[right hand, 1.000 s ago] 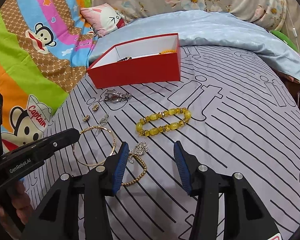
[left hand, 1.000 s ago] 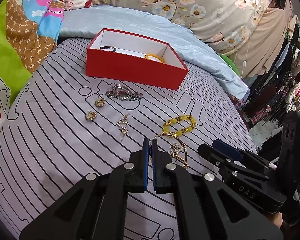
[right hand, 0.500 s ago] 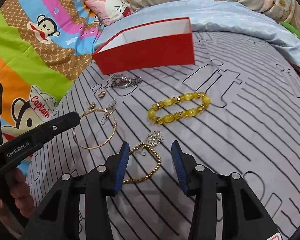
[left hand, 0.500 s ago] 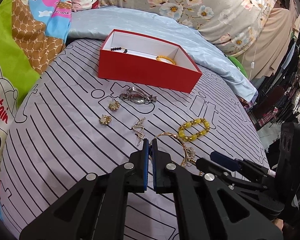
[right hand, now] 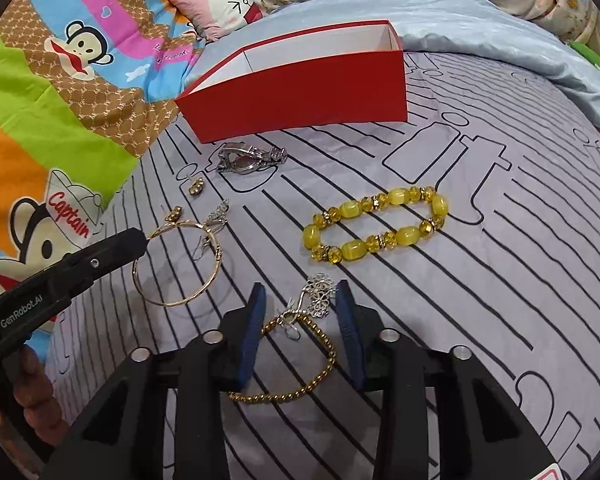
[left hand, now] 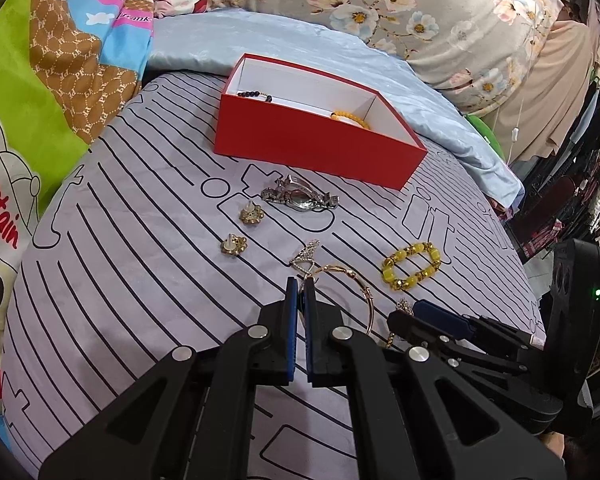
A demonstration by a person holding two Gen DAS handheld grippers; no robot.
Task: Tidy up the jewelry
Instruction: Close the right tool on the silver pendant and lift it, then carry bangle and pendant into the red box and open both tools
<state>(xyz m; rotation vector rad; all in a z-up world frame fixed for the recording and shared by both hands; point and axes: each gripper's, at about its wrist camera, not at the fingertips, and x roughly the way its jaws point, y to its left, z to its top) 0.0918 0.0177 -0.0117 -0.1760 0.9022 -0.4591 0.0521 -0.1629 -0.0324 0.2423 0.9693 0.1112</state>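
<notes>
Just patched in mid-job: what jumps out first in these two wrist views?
The red box at the far side of the striped bedsheet, with beads already inside. Nearer lie loose pieces: a yellow bead bracelet, a silver watch by the box, a thin gold bangle. The right gripper is closing around a gold bead chain; the left gripper is shut at the bangle's rim.

The red box [right hand: 300, 92] near wall hid its contents in the right wrist view. The gold bead chain [right hand: 324, 364] passed beneath the right tool [right hand: 302, 300] fingers at 6 o'clock. Small earrings [right hand: 196, 187] were too small to resolve.
</notes>
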